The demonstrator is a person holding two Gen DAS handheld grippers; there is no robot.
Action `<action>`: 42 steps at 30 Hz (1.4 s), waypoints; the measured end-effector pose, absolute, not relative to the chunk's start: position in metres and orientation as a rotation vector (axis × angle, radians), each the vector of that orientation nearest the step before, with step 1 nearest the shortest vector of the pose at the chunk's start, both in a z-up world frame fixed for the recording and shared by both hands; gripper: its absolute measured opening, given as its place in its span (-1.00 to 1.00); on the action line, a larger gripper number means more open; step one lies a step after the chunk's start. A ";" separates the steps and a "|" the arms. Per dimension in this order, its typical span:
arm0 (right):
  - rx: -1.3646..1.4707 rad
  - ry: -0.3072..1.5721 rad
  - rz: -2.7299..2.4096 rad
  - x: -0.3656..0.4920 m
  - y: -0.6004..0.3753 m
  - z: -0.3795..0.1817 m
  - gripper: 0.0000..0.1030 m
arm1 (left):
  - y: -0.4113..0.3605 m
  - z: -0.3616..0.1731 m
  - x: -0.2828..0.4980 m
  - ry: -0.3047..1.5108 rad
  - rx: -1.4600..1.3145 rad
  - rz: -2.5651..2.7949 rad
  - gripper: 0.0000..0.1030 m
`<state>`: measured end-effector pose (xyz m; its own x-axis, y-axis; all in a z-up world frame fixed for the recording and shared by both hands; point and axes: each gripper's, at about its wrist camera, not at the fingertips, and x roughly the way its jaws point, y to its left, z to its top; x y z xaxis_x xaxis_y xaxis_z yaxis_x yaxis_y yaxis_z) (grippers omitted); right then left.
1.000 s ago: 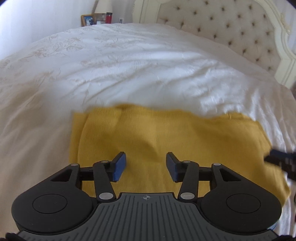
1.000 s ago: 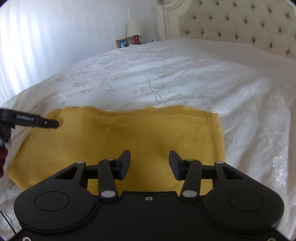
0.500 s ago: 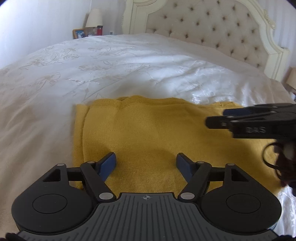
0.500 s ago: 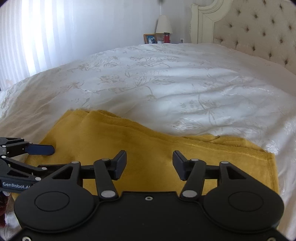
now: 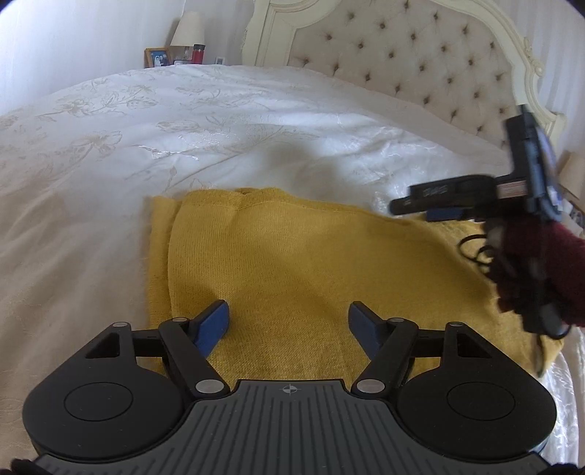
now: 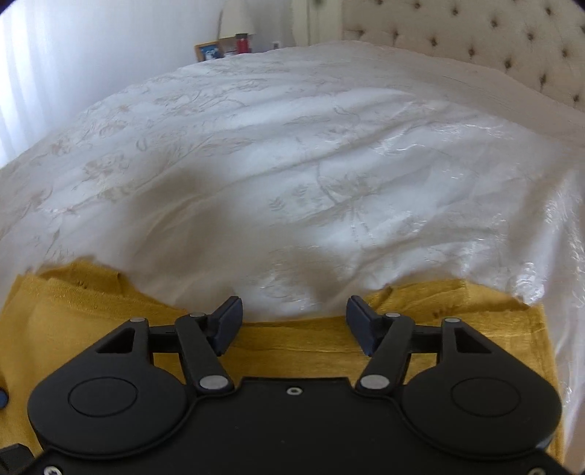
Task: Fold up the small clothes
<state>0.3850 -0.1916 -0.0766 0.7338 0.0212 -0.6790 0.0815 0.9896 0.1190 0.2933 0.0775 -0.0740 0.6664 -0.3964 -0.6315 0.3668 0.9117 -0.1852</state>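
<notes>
A mustard-yellow knit garment (image 5: 310,274) lies folded flat on the white bedspread (image 5: 219,120). My left gripper (image 5: 289,323) is open and empty, hovering over the garment's near left part. In the left wrist view my right gripper (image 5: 424,210) reaches in from the right above the garment's far right edge. In the right wrist view the right gripper (image 6: 292,321) is open and empty, its fingers at the far edge of the garment (image 6: 84,314), which shows layered folds at both sides.
A tufted cream headboard (image 5: 420,65) stands at the far right. A nightstand with a lamp (image 5: 190,29), a picture frame (image 5: 157,58) and a red bottle (image 5: 198,53) sits beyond the bed's far left corner. A bright curtain (image 6: 55,54) hangs at the left.
Both grippers have opened wider. The right gripper has risen and moved toward the garment's far right edge. The left gripper has stayed over the near left part.
</notes>
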 end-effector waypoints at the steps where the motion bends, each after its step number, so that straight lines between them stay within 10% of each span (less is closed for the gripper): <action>1: 0.180 0.735 -0.029 0.378 -0.200 -0.071 0.30 | 0.077 -0.073 0.294 0.725 -0.042 -0.429 0.37; 10: 0.301 0.733 -0.049 0.282 -0.284 -0.043 0.75 | 0.083 -0.070 0.294 0.734 -0.048 -0.389 0.38; 24: 0.412 0.753 -0.125 0.212 -0.318 -0.052 0.80 | 0.104 -0.054 0.301 0.715 -0.084 -0.280 0.38; 26: 0.336 0.728 -0.074 0.223 -0.296 -0.042 0.70 | 0.109 -0.053 0.304 0.718 -0.086 -0.268 0.38; 31: 0.137 0.730 0.047 0.265 -0.223 -0.030 -0.34 | 0.119 -0.053 0.310 0.726 -0.092 -0.233 0.38; 42: 0.021 0.823 0.135 0.328 -0.152 -0.086 -0.37 | 0.128 -0.059 0.319 0.763 -0.125 -0.226 0.38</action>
<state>0.3280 -0.1517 -0.0860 0.6720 0.1277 -0.7294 -0.1114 0.9912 0.0709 0.3192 0.1281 -0.0590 0.7004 -0.2472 -0.6695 0.1566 0.9685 -0.1938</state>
